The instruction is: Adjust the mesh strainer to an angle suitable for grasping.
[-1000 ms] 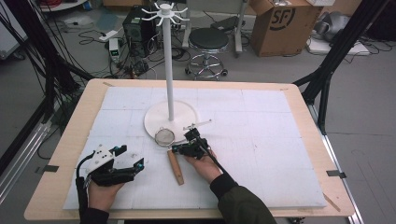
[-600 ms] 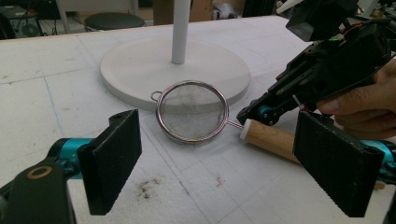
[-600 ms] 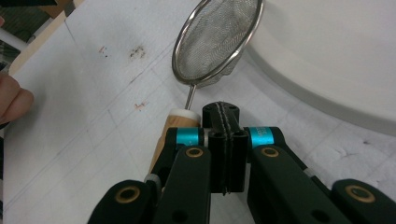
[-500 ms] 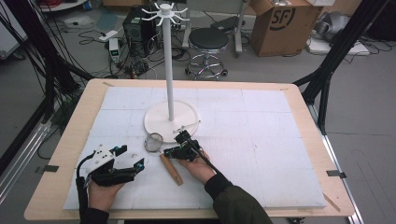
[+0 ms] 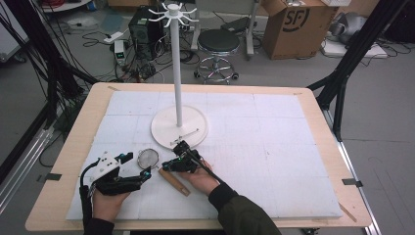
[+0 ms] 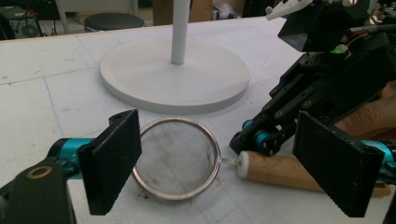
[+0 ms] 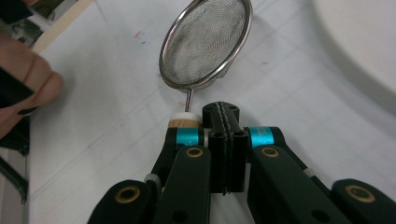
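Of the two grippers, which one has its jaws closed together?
The right gripper: its jaws are pressed flat together with nothing between them, beside the strainer handle. The left gripper has its jaws wide apart, framing the strainer.

Black tongs (image 7: 224,149) with teal joints, brass screws; dark green sleeve (image 5: 242,215).

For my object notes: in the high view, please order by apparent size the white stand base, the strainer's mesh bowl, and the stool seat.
1. white stand base
2. stool seat, though it stands farther away
3. mesh bowl
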Available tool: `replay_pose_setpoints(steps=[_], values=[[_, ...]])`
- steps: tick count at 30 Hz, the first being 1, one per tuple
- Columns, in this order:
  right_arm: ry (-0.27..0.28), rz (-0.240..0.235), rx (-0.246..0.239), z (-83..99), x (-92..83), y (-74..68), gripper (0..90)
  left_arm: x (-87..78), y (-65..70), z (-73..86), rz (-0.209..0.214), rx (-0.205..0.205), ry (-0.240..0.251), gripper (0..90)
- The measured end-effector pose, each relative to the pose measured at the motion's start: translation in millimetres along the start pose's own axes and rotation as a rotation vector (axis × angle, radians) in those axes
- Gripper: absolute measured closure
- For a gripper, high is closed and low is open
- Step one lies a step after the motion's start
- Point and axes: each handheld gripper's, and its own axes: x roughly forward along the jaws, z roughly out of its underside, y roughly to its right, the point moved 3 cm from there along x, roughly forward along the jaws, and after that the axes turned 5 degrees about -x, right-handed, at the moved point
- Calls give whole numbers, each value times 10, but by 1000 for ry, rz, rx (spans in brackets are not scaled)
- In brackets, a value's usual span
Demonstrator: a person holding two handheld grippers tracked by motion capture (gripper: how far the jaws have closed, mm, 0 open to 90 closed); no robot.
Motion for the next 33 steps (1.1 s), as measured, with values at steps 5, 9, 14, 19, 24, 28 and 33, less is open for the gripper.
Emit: replay_pose_setpoints(steps=[5,9,14,19,24,28,33], values=[[-11,-2,-22,-13,25,-44,900,-5,-5,-1,0,-1,3,161],[-18,57,-20,-15,-53,-21,900,-7,-10,2,-2,-2,2,161],[5,75,-17,6,-190,-13,900,-10,-2,2,-4,1,0,161],[37,41,-8,105,-351,-85,900,-9,-2,4,-4,-1,-2,161],[80,-15,29,278,-527,-173,900,-7,0,5,-8,0,-3,161],[84,-43,45,444,-609,-252,900,-3,2,4,-9,3,-5,160],[92,-72,55,584,-680,-367,900,-1,7,6,-10,1,-6,161]])
